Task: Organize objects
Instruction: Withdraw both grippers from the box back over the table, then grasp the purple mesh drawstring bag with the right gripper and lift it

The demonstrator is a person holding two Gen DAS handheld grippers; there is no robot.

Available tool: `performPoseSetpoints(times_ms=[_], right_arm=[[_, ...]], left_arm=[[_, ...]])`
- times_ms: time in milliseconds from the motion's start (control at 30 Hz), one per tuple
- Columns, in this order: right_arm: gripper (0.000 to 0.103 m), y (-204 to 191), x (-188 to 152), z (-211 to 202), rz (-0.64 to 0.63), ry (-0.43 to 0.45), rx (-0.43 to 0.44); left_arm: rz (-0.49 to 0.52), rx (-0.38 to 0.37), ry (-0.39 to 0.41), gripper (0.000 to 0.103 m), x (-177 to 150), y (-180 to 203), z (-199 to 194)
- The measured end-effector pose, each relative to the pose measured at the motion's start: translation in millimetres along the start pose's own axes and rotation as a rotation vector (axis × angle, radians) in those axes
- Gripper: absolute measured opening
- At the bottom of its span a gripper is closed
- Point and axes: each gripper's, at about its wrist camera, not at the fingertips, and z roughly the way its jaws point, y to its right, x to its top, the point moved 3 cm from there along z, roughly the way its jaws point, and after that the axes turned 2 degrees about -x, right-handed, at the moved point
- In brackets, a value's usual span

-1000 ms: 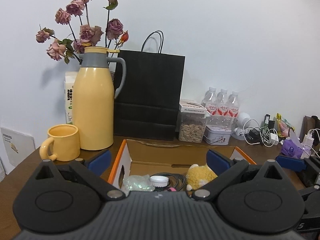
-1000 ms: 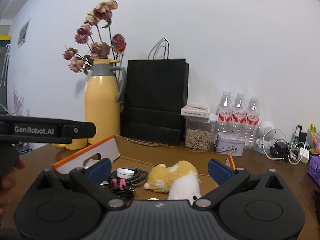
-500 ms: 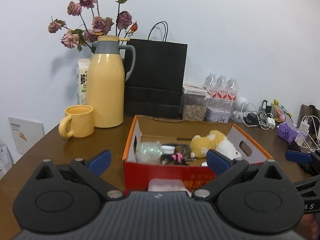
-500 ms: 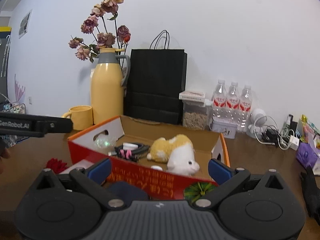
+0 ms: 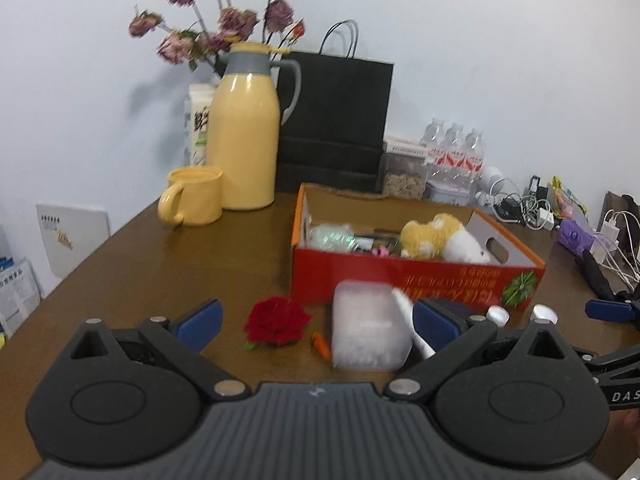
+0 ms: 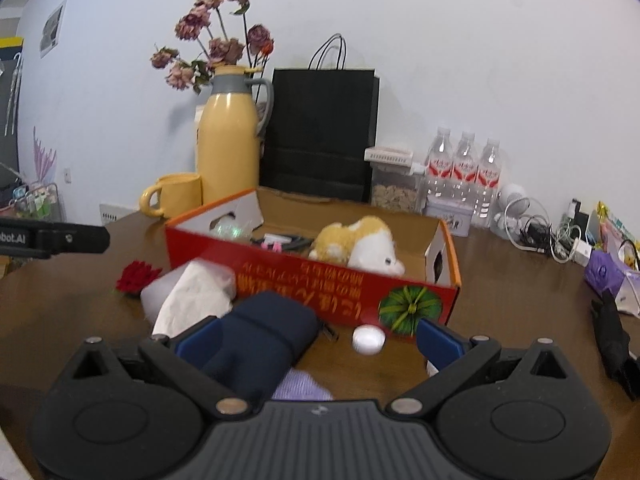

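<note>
An open red cardboard box (image 5: 416,280) (image 6: 312,280) sits mid-table and holds a yellow-and-white plush toy (image 5: 436,238) (image 6: 360,244), a clear bag and cables. In front of it lie a red fabric rose (image 5: 277,320) (image 6: 136,276), a clear tissue pack (image 5: 370,326) (image 6: 192,296), a navy blue cloth item (image 6: 264,340) and a white cap (image 6: 368,340). My left gripper (image 5: 318,322) is open above the rose and tissue pack. My right gripper (image 6: 320,338) is open over the navy item, with nothing held.
A yellow thermos (image 5: 246,140), a yellow mug (image 5: 194,196), a black paper bag (image 5: 334,120) and water bottles (image 6: 464,168) line the back wall. Chargers and cables (image 6: 536,232) clutter the back right. A black object (image 6: 612,332) lies at the right edge.
Both grippers have drawn back from over the box toward the table's front. The rose, tissue pack, navy item and caps in front of the box have come into view.
</note>
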Motion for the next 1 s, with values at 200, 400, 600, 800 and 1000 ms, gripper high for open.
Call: performPoseSetpoints(times_ms=[200, 400, 600, 800, 1000], right_arm=[[0.103, -16.2, -23.6, -4.0, -0.001, -0.076, 0.032], [0.103, -30.3, -35.1, -1.9, -0.015, -0.126, 0.044], [0.103, -44.9, -47.1, 3.3, -0.051, -0.168, 0.062], [0.097, -49.6, -58.4, 0.6, -0.08, -0.143, 0.054], [0.074, -46.0, -59.5, -2.1, -0.088, -0.112, 0.089]], left_arm=[[-0.026, 0.01, -0.058, 0.103, -21.4, -9.8, -2.9], [-0.028, 0.014, -0.073, 0.103, -28.5, -13.2, -6.5], [-0.039, 0.025, -0.082, 0.103, -31.3, -18.2, -7.1], [-0.043, 0.029, -0.09, 0.103, -32.7, -19.6, -5.7], [-0.039, 0.031, -0.098, 0.103, -34.7, -17.9, -4.0]])
